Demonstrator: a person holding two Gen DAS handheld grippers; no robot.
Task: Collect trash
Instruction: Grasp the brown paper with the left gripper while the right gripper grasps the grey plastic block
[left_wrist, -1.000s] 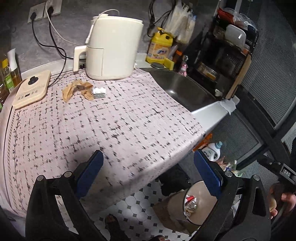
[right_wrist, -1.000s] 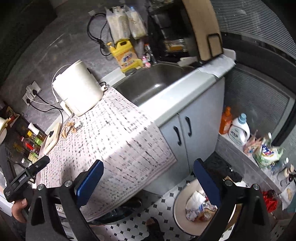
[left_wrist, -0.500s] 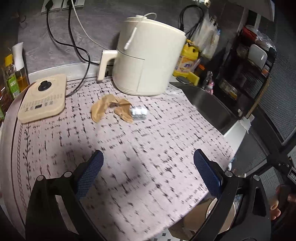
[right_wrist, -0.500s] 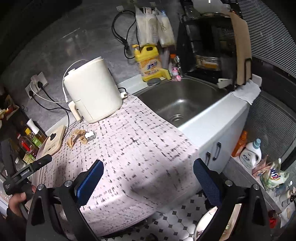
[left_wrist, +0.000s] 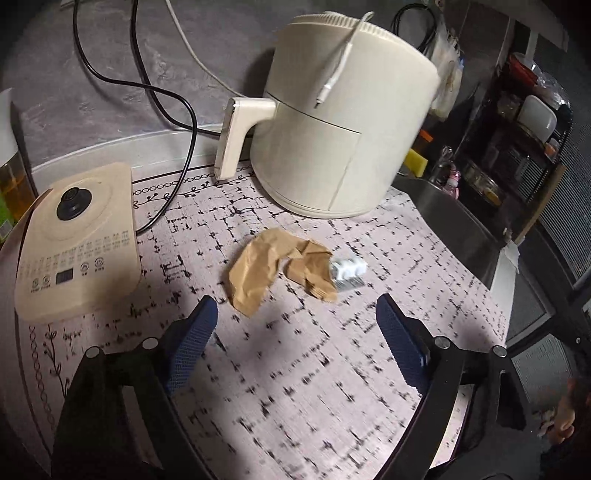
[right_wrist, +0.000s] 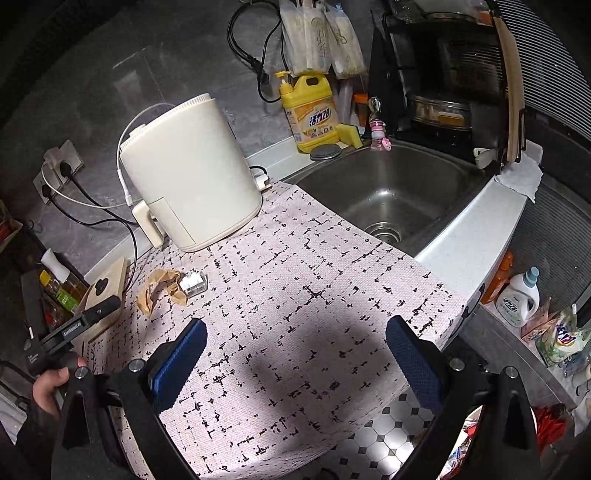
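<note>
A crumpled brown paper scrap (left_wrist: 266, 269) lies on the patterned counter mat (left_wrist: 295, 369), with a small white and silver blister pack (left_wrist: 347, 271) touching its right end. My left gripper (left_wrist: 295, 317) is open and empty, just short of the paper. In the right wrist view the paper (right_wrist: 159, 286) and the pack (right_wrist: 194, 282) lie far left. My right gripper (right_wrist: 295, 339) is open and empty above the mat's front part. A trash bin (right_wrist: 465, 458) shows partly on the floor at the lower right.
A cream air fryer (left_wrist: 347, 122) stands behind the trash. A cream induction base (left_wrist: 77, 240) sits to the left, with black cables behind. The steel sink (right_wrist: 391, 195), a yellow detergent jug (right_wrist: 310, 114) and a dark dish rack (right_wrist: 450, 74) are to the right.
Both grippers rose from the floor bin side up over the counter. The left one closed in on the brown paper and pack. Both stayed open.
</note>
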